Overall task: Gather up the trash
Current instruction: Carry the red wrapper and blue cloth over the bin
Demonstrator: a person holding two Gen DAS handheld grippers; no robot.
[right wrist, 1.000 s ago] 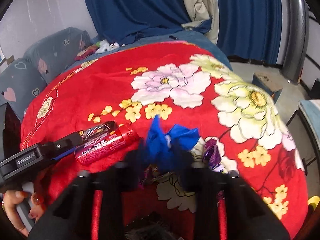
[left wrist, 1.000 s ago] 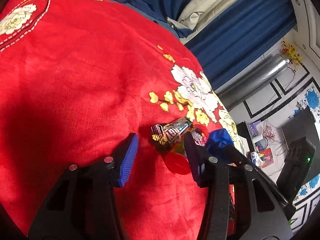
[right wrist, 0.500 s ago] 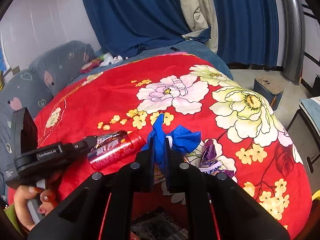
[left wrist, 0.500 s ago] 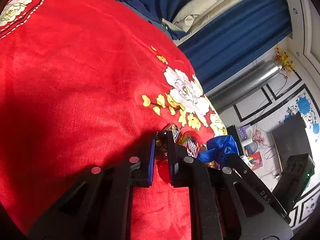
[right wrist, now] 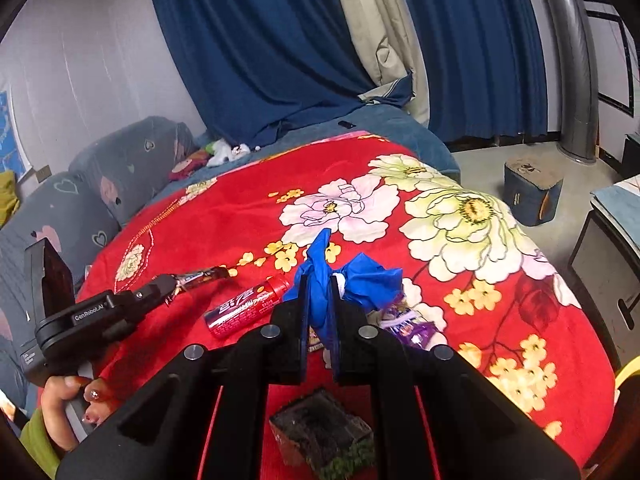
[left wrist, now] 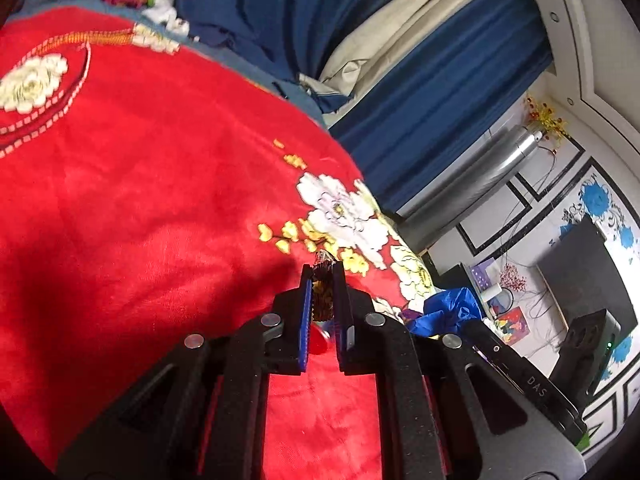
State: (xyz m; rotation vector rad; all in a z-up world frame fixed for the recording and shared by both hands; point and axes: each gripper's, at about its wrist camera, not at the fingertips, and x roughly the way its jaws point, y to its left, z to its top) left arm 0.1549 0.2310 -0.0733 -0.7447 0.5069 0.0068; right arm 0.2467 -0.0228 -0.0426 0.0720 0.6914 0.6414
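Note:
My left gripper [left wrist: 323, 270] is shut on a dark foil snack wrapper [left wrist: 322, 292] and holds it just above the red flowered blanket [left wrist: 160, 208]. In the right wrist view the left gripper [right wrist: 170, 281] comes in from the left, with the wrapper [right wrist: 204, 274] sticking out of it. A red can [right wrist: 248, 306] lies on its side between both grippers; its end [left wrist: 320, 344] shows under the left jaws. My right gripper [right wrist: 318, 280] is shut on a crumpled blue plastic bag [right wrist: 366, 280], which also shows as the blue plastic bag [left wrist: 448, 308] in the left wrist view.
Purple wrappers [right wrist: 408, 322] lie on the blanket [right wrist: 460, 220] beside the bag. A dark block [right wrist: 320, 436] sits under the right gripper. A person's hand [right wrist: 68, 400] grips the left tool. Grey heart cushions [right wrist: 80, 200], blue curtains [right wrist: 260, 60] and a floor box [right wrist: 532, 192] surround the bed.
The left jaws, open around the wrapper and can a second ago, have shut on the wrapper and lifted it. The right gripper has pinched the blue bag and raised it slightly.

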